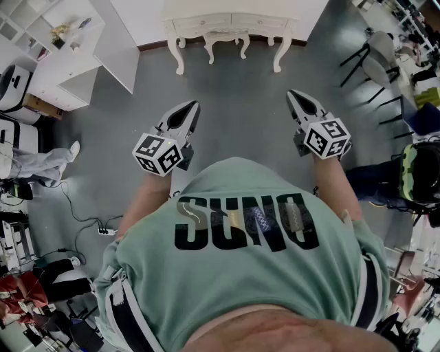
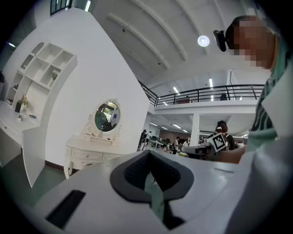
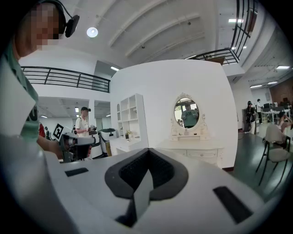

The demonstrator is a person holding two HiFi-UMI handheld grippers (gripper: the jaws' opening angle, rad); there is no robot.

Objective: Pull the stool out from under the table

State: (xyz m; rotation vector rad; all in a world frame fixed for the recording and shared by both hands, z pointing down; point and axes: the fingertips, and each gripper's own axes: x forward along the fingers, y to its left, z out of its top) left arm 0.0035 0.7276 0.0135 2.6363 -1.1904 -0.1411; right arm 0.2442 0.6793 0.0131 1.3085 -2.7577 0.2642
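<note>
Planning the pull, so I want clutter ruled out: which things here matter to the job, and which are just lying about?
Job: stool, dressing table, left gripper, right gripper.
Lying about: power strip, shelf unit, chair.

The desk (image 1: 230, 20) and the stool (image 1: 227, 36) under it look like white-painted wood, smooth with a soft sheen. The floor (image 1: 234, 96) is grey and matt. The left gripper (image 1: 188, 108) and right gripper (image 1: 295, 97) have pale matt plastic shells, and their jaws carry dark, finely ribbed pads (image 3: 136, 170). The T-shirt (image 1: 240, 292) is green cloth — its black print slightly glossy.
</note>
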